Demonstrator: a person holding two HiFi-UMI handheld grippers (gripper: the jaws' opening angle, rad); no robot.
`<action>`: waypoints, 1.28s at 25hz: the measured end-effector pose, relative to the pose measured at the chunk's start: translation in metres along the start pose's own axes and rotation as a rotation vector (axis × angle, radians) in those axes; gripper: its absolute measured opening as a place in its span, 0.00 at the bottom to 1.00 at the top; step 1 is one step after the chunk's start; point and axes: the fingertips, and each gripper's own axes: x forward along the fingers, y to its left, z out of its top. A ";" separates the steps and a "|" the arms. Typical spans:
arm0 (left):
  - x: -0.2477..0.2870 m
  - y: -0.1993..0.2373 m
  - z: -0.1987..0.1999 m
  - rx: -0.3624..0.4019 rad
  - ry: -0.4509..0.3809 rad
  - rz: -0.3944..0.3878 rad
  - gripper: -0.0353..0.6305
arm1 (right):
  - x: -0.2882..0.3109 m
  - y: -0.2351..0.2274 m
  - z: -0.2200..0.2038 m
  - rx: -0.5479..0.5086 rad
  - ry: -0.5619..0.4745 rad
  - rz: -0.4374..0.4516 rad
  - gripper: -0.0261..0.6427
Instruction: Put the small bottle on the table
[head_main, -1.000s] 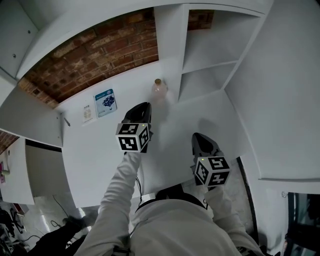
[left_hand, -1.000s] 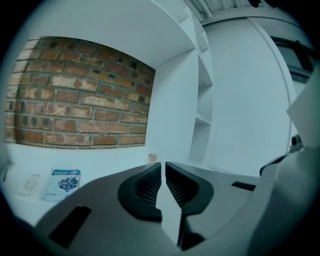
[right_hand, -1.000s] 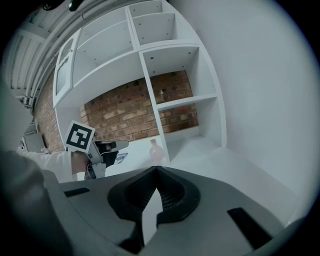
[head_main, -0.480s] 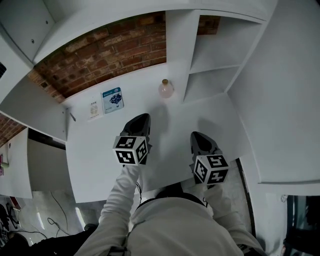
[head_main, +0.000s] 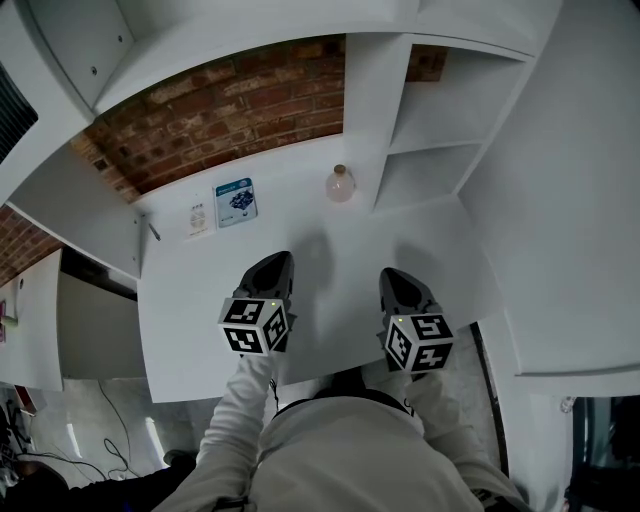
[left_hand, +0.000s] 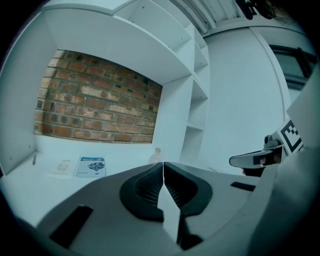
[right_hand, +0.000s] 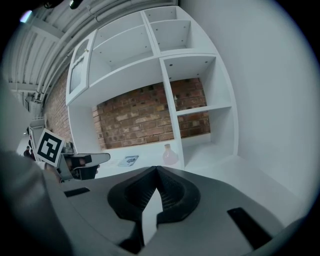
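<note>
The small pinkish bottle (head_main: 340, 185) with a pale cap stands upright on the white table (head_main: 440, 255), at the back beside the shelf divider. It also shows in the right gripper view (right_hand: 170, 156), and its top peeks over the jaws in the left gripper view (left_hand: 157, 154). My left gripper (head_main: 275, 262) is well short of the bottle, over the table's middle. Its jaws have just been closing and now meet with nothing between them (left_hand: 163, 164). My right gripper (head_main: 392, 275) hovers level with it to the right, also shut and empty (right_hand: 156, 169).
A blue leaflet (head_main: 236, 201) and a white card (head_main: 200, 215) lie at the back left of the table under the brick wall (head_main: 220, 100). White shelf compartments (head_main: 430, 160) rise at the back right. The table's front edge runs just behind both grippers.
The left gripper has drawn back from the bottle toward the person. The bottle stays standing at the back of the table. The right gripper has shifted slightly.
</note>
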 end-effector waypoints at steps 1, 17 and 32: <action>-0.004 0.000 -0.001 0.001 -0.001 0.004 0.09 | 0.000 0.002 0.000 -0.001 -0.001 0.002 0.08; -0.034 0.007 -0.008 0.011 0.000 0.039 0.09 | -0.004 0.017 0.000 -0.030 -0.004 0.035 0.08; -0.035 0.004 -0.010 0.015 0.004 0.042 0.09 | -0.006 0.015 0.000 -0.050 -0.004 0.033 0.08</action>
